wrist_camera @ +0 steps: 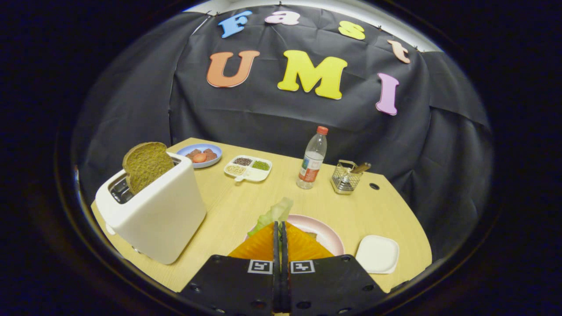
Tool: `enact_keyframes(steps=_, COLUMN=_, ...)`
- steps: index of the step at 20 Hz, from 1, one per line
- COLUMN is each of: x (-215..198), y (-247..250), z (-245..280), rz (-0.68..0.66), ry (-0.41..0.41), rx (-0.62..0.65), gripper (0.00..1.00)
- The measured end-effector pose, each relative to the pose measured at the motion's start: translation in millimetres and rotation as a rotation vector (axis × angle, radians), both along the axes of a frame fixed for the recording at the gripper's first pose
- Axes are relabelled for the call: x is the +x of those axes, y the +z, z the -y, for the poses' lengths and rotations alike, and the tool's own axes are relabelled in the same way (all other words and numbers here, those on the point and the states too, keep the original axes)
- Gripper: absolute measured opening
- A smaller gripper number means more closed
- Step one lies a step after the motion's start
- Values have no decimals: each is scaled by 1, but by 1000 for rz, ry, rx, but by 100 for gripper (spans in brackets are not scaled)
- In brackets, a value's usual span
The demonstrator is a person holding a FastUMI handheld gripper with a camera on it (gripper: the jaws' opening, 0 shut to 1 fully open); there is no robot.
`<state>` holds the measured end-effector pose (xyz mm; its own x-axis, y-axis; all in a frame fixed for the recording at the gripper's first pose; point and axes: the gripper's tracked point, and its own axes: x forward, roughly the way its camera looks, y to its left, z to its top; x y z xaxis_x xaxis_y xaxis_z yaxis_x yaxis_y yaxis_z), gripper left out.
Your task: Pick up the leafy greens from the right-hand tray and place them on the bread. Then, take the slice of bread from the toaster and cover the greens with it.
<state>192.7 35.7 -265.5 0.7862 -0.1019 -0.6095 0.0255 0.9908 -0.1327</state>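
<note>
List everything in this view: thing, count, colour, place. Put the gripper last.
toaster: one, white, on the table left of the fingers
bread slice: one, brown, standing up out of the toaster slot
blue plate: one, holding reddish food pieces, beyond the toaster
divided tray: one, white, with dark, green and pale grains, beside the blue plate
water bottle: one, clear with red cap, upright beyond the fingers
wire basket: one, metal, right of the bottle
pink plate: one, just ahead of the fingers
square tray: one, white, right of the pink plate
table: one, light wood
leafy greens: one bunch, pale green, pinched at the fingertips
gripper: one, fingers closed on the greens
</note>
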Motion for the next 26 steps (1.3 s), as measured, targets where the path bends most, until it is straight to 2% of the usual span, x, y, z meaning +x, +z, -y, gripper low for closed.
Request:
enact_keyframes(steps=8, x=35, y=-67, z=41, rz=-113, ry=-28, rx=134, gripper=0)
enact_keyframes(steps=13, x=48, y=-94, z=40, rz=-140, ry=1, rx=191, gripper=1)
enact_keyframes(steps=16, x=48, y=-96, z=44, rz=-147, ry=-3, rx=193, gripper=11)
enact_keyframes(steps=17, x=48, y=-97, z=44, rz=-148, ry=-3, rx=198, gripper=20)
enact_keyframes(steps=18, x=47, y=-96, z=45, rz=-145, ry=-7, rx=199, gripper=39)
enact_keyframes(steps=19, x=46, y=-94, z=49, rz=-140, ry=-22, rx=190, gripper=48)
enact_keyframes(steps=24, x=36, y=-77, z=63, rz=-71, ry=-71, rx=182, gripper=80)
enact_keyframes(steps=25, x=35, y=-72, z=63, rz=-59, ry=-67, rx=193, gripper=84)
enact_keyframes(steps=26, x=30, y=-71, z=66, rz=-60, ry=-75, rx=191, gripper=96)
